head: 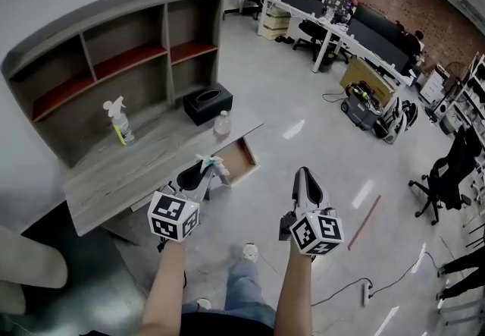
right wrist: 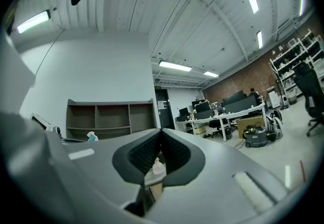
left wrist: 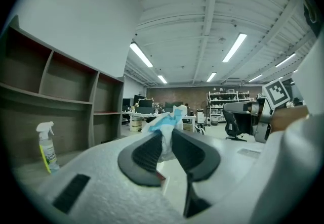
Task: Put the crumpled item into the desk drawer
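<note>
Head view: both forearms reach forward. Left gripper (head: 208, 171) clamps the crumpled white-and-blue wad (head: 219, 165) just beside the open wooden desk drawer (head: 243, 161); right gripper (head: 304, 174) is closed and empty.

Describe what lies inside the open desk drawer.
The drawer shows only its bare brown bottom; nothing visibly lies in it. Its left part is covered by the left gripper and the crumpled item pinched in its fingers.
</note>
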Action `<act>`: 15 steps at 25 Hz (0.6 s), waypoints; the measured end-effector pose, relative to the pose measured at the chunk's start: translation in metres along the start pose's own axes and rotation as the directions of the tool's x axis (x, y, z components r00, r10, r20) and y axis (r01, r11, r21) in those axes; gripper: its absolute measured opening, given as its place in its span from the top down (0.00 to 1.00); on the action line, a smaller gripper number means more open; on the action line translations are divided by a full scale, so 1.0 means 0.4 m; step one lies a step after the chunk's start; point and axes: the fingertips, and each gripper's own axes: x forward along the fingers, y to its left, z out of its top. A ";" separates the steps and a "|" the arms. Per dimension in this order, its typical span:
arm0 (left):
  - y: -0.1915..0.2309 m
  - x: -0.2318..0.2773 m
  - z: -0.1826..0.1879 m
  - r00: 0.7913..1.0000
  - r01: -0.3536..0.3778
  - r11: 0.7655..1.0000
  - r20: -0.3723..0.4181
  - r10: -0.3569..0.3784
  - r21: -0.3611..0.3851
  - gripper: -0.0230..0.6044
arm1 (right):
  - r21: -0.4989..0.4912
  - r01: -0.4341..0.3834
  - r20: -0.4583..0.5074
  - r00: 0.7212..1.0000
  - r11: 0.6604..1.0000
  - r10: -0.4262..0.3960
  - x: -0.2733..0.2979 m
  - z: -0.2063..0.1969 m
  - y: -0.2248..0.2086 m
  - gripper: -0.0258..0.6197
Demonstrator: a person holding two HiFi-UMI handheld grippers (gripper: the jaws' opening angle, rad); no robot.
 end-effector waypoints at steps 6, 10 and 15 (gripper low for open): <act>0.068 0.212 -0.090 0.992 -0.102 0.995 -0.076 0.101 -0.017 0.85 | 0.039 -0.078 -0.043 0.996 0.996 0.080 0.256 -0.059 -0.155 0.94; 0.130 0.338 -0.112 0.981 -0.177 0.984 -0.093 0.173 -0.035 0.85 | 0.062 -0.145 -0.088 0.985 0.987 0.150 0.420 -0.101 -0.223 0.94; 0.183 0.456 -0.134 0.962 -0.262 0.964 -0.092 0.258 -0.034 0.85 | 0.080 -0.236 -0.146 0.958 0.968 0.245 0.581 -0.151 -0.270 0.94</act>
